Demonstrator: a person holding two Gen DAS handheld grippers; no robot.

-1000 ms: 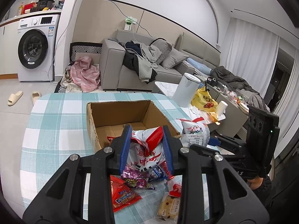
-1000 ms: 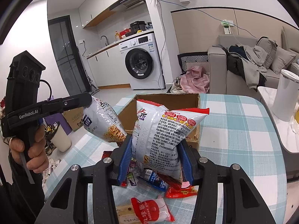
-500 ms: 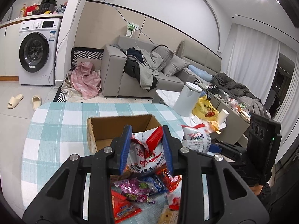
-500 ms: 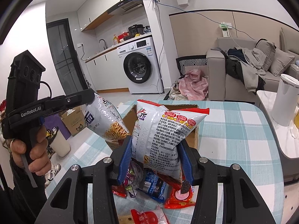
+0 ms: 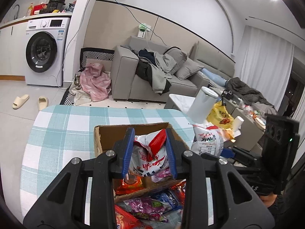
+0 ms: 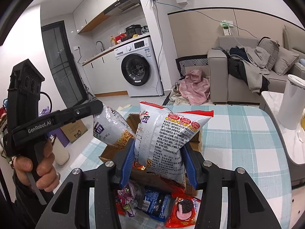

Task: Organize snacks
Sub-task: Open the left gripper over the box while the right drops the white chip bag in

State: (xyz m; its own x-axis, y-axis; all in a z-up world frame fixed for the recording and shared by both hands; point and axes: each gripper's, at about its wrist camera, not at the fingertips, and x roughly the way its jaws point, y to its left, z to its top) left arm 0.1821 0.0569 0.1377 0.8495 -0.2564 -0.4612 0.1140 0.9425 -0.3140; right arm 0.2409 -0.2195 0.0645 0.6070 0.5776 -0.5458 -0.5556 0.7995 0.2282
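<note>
Grippers, two: left gripper [image 5: 149, 152] jaws clamp one crumpled bag [image 5: 148, 160], right gripper [image 6: 157, 161] jaws one noodle bag [image 6: 167, 139] (above one cardboard box [image 5: 114, 135]).

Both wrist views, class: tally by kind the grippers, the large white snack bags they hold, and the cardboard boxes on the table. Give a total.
Grippers: 2 (left gripper, right gripper)
Large white snack bags: 2 (left bag, right bag)
Cardboard box: 1
Total: 5
</note>
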